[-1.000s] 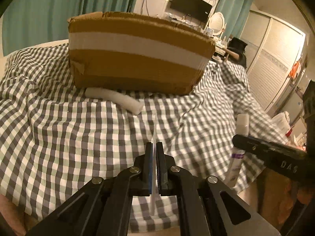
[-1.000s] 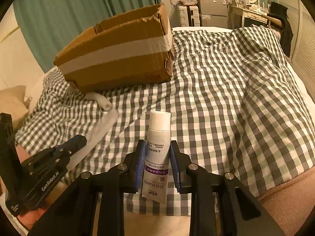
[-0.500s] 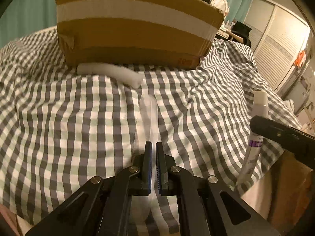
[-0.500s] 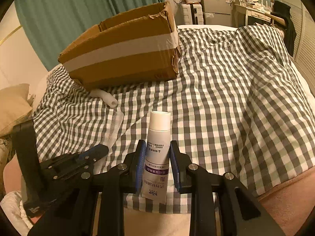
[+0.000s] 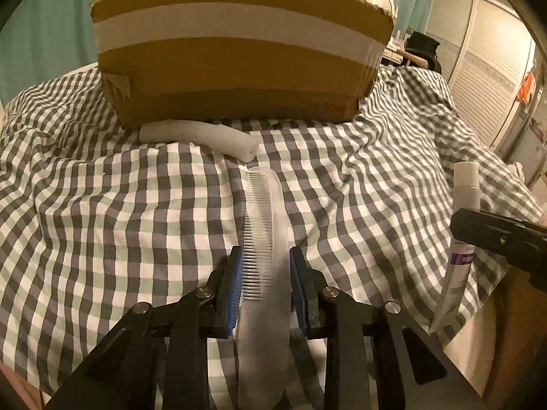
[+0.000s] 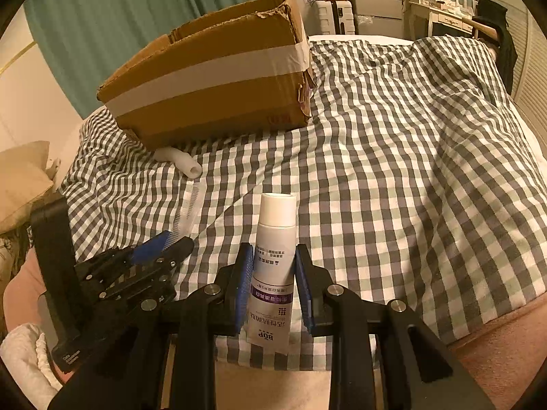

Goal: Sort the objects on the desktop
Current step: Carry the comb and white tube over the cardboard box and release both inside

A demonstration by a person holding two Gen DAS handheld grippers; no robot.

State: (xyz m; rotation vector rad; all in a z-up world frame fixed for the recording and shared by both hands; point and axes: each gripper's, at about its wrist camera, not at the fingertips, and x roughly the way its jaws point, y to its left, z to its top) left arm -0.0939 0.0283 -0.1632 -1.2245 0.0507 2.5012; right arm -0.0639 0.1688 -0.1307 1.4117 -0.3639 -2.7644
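Nothing visibly boxed yet — left gripper [image 5: 265, 273] spread around the comb [image 5: 263, 218] (flat on the cloth), right gripper [image 6: 273, 273] pinching the tube [image 6: 273, 256], foam roll [image 5: 201, 135] lying against the box [image 5: 239, 51].

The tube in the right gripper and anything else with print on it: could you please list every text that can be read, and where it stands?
"BOP": upside down at the crimped end of the white tube, held in the right gripper.
Chinese characters on the tube's purple band and small print above it: too small to read.
Red print low on the cardboard box: blurred.
White lettering on the left gripper body: unreadable.
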